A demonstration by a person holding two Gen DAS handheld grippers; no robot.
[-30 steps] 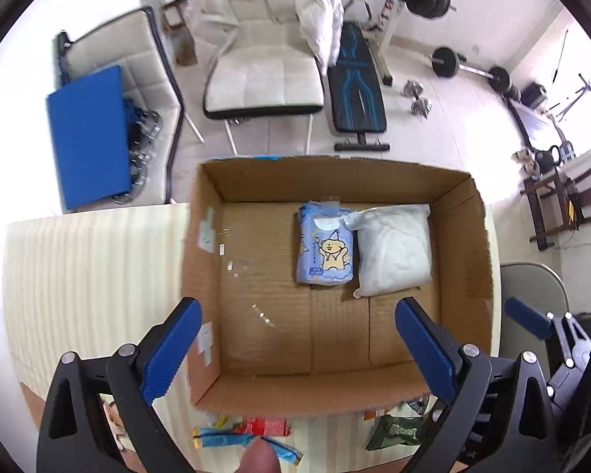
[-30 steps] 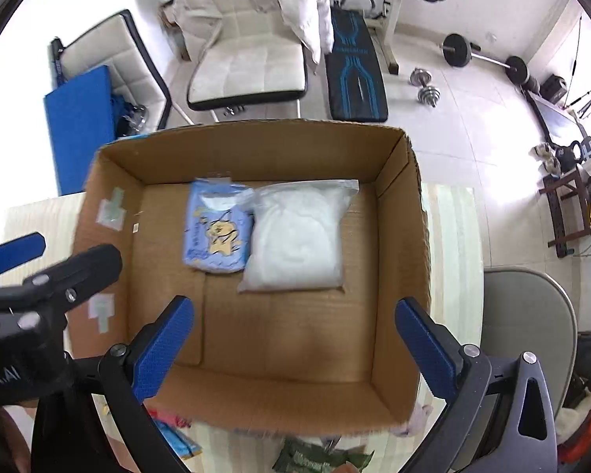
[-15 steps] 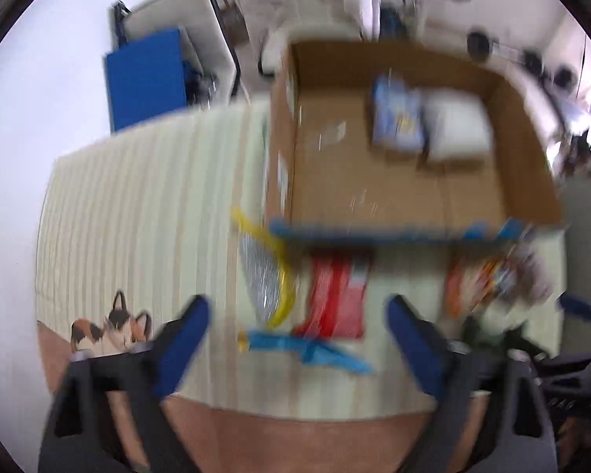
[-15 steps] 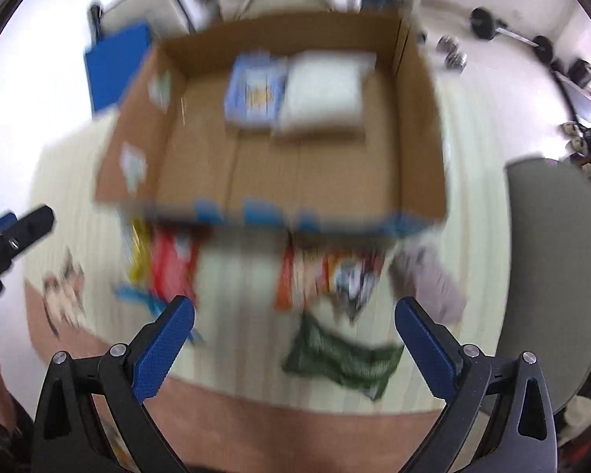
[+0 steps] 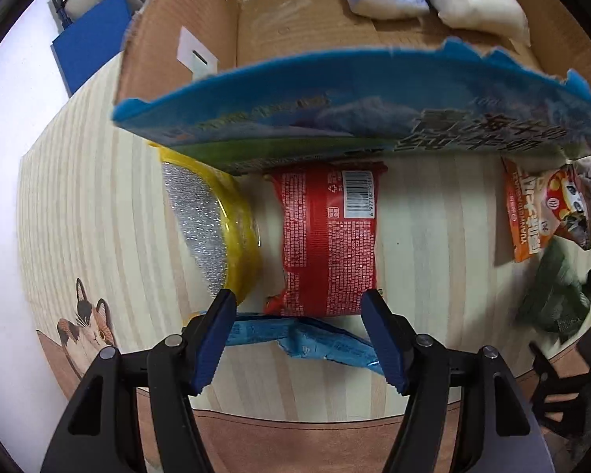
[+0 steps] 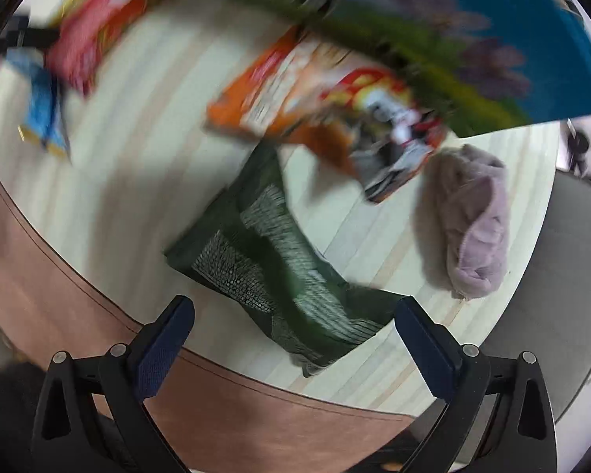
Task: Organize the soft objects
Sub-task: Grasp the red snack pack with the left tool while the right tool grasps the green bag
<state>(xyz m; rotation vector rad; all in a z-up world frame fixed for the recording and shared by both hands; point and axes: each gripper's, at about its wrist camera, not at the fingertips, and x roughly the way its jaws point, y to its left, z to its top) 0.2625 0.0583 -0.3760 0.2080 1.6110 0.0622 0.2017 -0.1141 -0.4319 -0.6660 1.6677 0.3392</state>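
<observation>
Left gripper, jaws just closing yet unclenched, straddles the red crinkled-plastic snack packet before the brown cardboard box. Right gripper hangs wide, empty, over the dark green foil pouch. Recommend seating pads squarely on each packet's sides before clamping.

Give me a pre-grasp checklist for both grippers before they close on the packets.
1. Left gripper jaws around the red packet: ok; they have just been closing and the packet's near end sits between them.
2. Left pads pressing on it: cannot tell.
3. Blue wrapper clear of that grasp: not ok, it lies just under the fingertips.
4. Right gripper lined up on the green packet: ok, jaws wide and its near end between them.
5. Right view sharp enough to judge contact: not ok, blurred.
6. Room in the cardboard box: ok, bare floor beside two items.
</observation>
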